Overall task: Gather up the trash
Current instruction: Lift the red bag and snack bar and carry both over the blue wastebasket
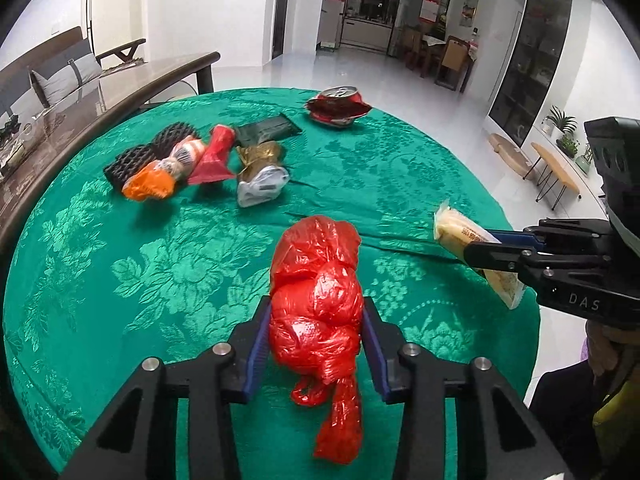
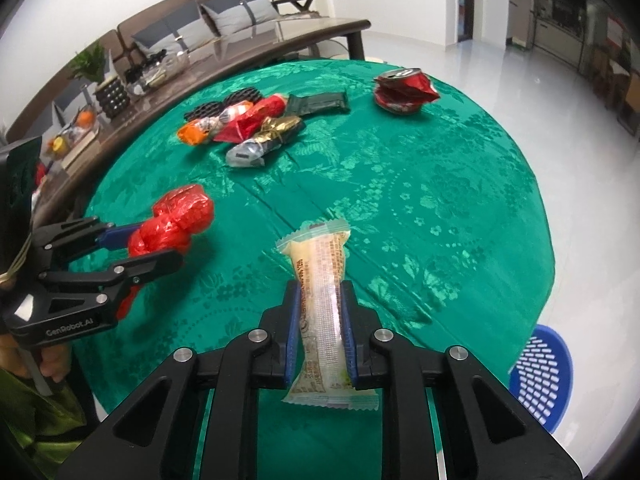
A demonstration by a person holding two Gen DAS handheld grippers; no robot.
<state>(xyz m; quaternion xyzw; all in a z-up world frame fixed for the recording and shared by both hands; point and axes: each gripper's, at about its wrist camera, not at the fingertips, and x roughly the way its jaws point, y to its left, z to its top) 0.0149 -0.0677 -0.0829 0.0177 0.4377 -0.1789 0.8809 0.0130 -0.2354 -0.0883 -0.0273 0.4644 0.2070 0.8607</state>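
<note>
A knotted red plastic bag [image 1: 318, 300] is clamped between the blue pads of my left gripper [image 1: 316, 308], lifted a little off the green tablecloth [image 1: 180, 260]. From the right wrist camera the same red plastic bag [image 2: 176, 220] shows in the left gripper [image 2: 156, 246] at the left. My right gripper [image 2: 319, 296] is shut on a pale yellow snack wrapper [image 2: 322, 280], which sticks out past both ends of the pads. In the left wrist view that wrapper [image 1: 460, 240] and the right gripper [image 1: 486, 246] sit at the right edge.
A heap of wrappers [image 1: 200, 160] and a black mesh piece [image 1: 136, 156] lie at the table's far left. A crushed red can [image 1: 338, 106] rests near the far edge. A blue perforated basket [image 2: 540, 376] stands on the floor at the right. A wooden bench [image 2: 224, 52] lies behind.
</note>
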